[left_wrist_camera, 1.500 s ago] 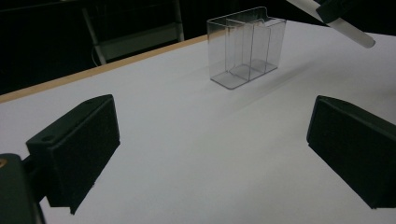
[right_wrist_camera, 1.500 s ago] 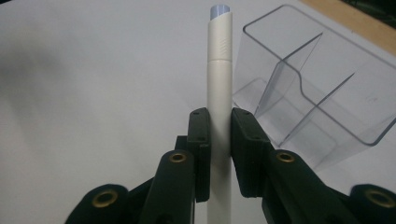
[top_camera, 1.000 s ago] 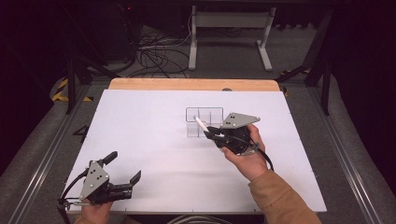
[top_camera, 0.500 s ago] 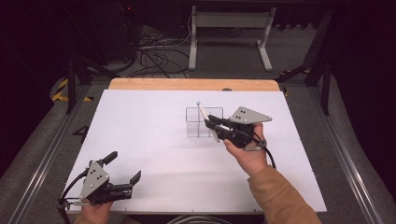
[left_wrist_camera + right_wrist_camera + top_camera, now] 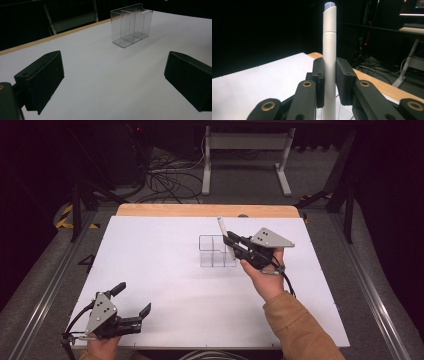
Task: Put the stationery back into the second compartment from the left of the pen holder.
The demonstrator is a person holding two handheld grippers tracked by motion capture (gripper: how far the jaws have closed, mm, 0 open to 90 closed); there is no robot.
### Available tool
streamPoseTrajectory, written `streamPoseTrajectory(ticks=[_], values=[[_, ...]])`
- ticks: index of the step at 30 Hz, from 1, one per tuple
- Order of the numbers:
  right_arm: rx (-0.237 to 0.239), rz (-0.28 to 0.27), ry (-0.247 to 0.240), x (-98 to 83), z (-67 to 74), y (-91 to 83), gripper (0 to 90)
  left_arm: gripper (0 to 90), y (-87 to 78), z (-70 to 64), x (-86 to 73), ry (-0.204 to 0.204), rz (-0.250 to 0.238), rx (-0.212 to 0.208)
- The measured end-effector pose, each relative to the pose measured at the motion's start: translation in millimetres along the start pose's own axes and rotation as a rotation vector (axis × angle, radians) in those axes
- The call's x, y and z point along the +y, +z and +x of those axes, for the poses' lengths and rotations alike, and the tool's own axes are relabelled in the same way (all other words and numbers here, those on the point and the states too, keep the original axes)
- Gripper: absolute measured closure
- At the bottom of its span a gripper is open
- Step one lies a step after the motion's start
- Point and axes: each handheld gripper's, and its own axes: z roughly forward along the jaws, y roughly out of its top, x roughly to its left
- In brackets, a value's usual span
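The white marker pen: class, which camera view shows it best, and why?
The right gripper view: the white marker pen stands upright, large, clamped in the right tool. The high view shows its tip above the clear organizer.

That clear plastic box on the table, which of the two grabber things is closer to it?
The right. The right gripper hangs at the right end of the clear box, holding a white pen upright there. The left gripper sits far off at the table's near left corner, jaws open.
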Motion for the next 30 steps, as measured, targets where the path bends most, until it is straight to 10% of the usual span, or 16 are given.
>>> streamPoseTrajectory(ticks=[12, 30], values=[[-0.045, -0.044, 0.073, 4.7, -12.1, 10.8, 78.9, 3.4, 0.9, 0.2, 0.0, -0.003, 0.003, -0.001], [-0.039, 0.03, 0.041, 15.4, -20.4, 52.7, 78.9, 3.4, 1.1, 1.0, -0.4, -0.003, 0.0, -0.006]])
